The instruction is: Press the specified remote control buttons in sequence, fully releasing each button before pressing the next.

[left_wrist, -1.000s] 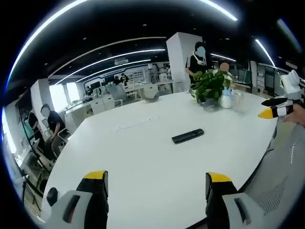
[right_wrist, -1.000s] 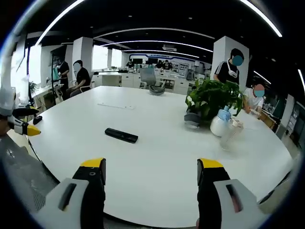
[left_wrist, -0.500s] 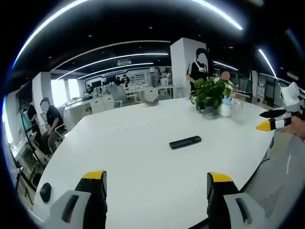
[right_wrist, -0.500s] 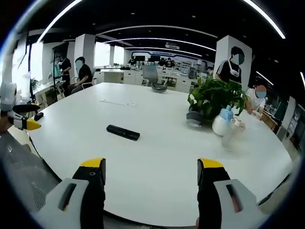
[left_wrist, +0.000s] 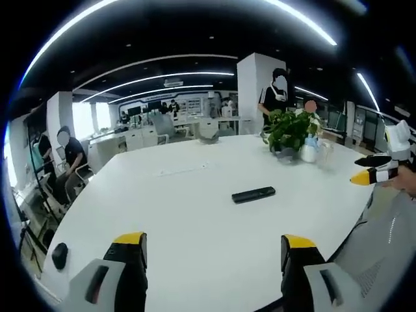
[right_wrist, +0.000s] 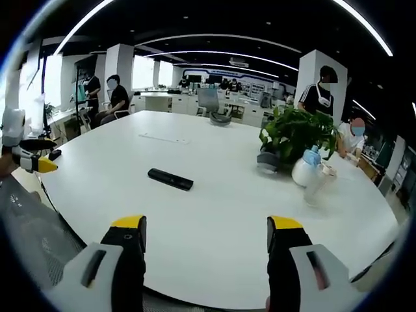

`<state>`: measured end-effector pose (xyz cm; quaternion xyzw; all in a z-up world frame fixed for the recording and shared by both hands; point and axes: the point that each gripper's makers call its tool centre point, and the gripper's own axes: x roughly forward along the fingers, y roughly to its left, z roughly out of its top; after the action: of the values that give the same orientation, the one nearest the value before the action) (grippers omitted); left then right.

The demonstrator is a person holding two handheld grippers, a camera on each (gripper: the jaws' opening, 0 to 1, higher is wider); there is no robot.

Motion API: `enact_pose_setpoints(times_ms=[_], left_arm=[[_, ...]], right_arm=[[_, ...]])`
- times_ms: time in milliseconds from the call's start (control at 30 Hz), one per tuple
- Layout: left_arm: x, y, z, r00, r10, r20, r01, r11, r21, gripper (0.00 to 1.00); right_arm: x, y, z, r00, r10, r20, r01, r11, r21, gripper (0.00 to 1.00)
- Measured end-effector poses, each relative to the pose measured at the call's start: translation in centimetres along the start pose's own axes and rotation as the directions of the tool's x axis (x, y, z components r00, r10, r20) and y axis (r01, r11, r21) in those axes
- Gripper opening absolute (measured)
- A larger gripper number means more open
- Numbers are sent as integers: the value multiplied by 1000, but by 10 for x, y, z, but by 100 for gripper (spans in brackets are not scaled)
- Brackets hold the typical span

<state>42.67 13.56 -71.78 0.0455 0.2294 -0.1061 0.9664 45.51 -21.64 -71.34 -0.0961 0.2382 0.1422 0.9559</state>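
A large white table (left_wrist: 195, 214) (right_wrist: 214, 221) spreads under both grippers, with a potted plant (left_wrist: 288, 130) (right_wrist: 292, 134) and a pale spray bottle (right_wrist: 303, 169) near its far side. The black remote control (left_wrist: 253, 194) (right_wrist: 170, 179) lies flat toward the middle of the table, well apart from both grippers. The left gripper (left_wrist: 211, 253) and right gripper (right_wrist: 205, 235) each hover with 2 yellow-tipped jaws wide apart, holding nothing.
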Motion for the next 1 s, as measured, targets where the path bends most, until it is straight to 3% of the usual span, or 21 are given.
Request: enact_pose_setpoints(times_ms=[267,400,567,633,767,1000], left_arm=[[0,-2,-2,1000,-4,-15,4,1000,17,85],[-3,-3,7,999,-32,26,32,999,-14,75],[-4,-3,13,998,-51,41,53,998,-44,75],[-5,-2,20,997,-62,49,64,997,-46,74],[-4,7,48,995,-71,72,72,997,-10,74],[14,19,83,992,-95,83,89,993,78,74]], right_arm=[[0,0,-2,1000,7,-4,-7,1000,9,78],[0,-2,-1,1000,5,-1,-5,1000,19,78],[0,-4,-3,1000,-5,-12,6,1000,23,77],[0,-5,-3,1000,-8,-9,8,1000,24,77],[0,-5,-5,1000,-7,-19,8,1000,24,76],[0,-6,-6,1000,-12,-25,12,1000,27,75]])
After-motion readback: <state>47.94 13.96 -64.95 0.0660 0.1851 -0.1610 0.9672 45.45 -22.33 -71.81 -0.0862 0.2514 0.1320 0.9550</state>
